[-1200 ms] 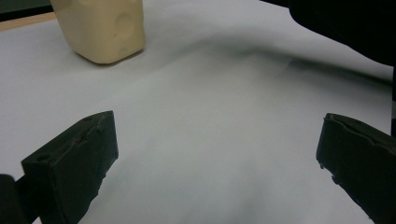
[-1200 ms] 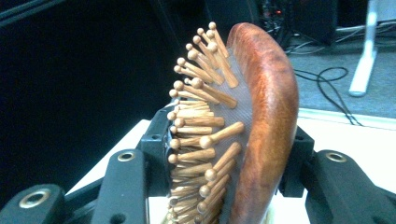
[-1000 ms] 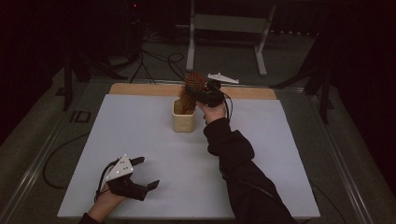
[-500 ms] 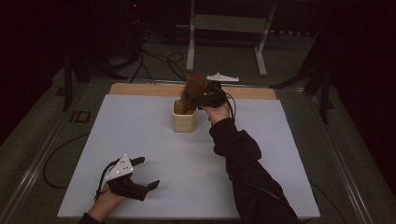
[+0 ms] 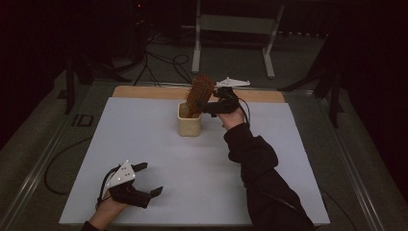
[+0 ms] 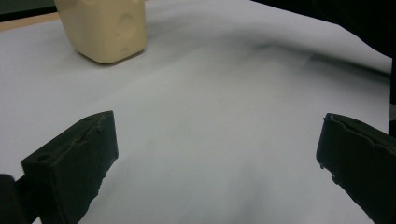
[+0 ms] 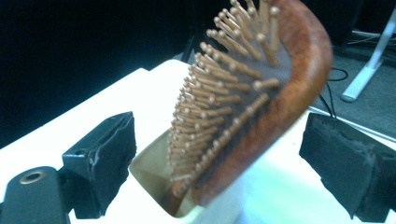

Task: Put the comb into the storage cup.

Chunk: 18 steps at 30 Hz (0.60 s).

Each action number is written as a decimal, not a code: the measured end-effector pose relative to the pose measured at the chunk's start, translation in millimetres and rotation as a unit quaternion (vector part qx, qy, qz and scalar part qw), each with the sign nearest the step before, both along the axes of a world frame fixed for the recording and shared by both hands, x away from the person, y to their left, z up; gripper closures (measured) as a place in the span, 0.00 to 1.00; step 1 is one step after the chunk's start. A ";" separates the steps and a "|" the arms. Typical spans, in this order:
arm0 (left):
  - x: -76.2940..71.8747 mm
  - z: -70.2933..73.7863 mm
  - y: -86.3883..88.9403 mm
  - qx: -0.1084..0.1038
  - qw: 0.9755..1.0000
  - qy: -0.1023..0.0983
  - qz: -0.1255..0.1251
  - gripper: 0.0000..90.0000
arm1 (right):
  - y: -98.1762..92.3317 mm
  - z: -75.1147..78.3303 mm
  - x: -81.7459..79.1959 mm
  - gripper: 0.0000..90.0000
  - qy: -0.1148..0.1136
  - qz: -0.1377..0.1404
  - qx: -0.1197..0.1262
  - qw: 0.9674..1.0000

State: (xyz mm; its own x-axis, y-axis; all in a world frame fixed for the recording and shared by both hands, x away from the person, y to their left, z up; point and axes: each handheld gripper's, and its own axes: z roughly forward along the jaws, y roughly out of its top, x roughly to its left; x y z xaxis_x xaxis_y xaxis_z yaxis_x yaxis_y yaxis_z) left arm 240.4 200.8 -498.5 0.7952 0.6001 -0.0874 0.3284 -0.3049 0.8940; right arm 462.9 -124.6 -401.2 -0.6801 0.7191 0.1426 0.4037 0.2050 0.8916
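A wooden hairbrush (image 5: pixel 198 94) with peg bristles stands handle-down in a cream cup (image 5: pixel 189 126) at the far middle of the table and leans right. My right gripper (image 5: pixel 206 106) is level with the brush head. In the right gripper view the brush (image 7: pixel 243 116) sits between the two black jaws of my right gripper (image 7: pixel 219 140), which have just been opening and stand apart from it on both sides. My left gripper (image 5: pixel 153 179) rests open at the near left, nothing between its fingers. In its own view my left gripper (image 6: pixel 217 135) faces the cup (image 6: pixel 105 28).
A white sheet (image 5: pixel 192 168) covers the table, with a wooden strip (image 5: pixel 144 91) along its far edge. A metal stand (image 5: pixel 231 43) and cables lie on the dark floor beyond. A dark sleeve (image 5: pixel 260 183) crosses the near right of the sheet.
The right hand has shifted only slightly beside the brush head, and the brush stays leaning in the cup. The left gripper has not moved.
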 end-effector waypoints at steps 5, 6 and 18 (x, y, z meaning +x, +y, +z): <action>-0.8 -0.1 0.3 -0.004 1.000 0.001 -0.001 0.00 | -9.7 -0.3 -7.4 0.11 -0.005 -0.002 -0.007 1.000; -0.8 0.1 0.1 -0.003 1.000 0.001 -0.001 0.00 | -9.7 -0.3 -7.4 0.11 -0.005 -0.002 -0.007 1.000; -1.6 0.1 -1.2 -0.001 1.000 0.001 -0.003 0.00 | -34.6 -12.3 -29.1 0.11 -0.002 0.003 -0.025 1.000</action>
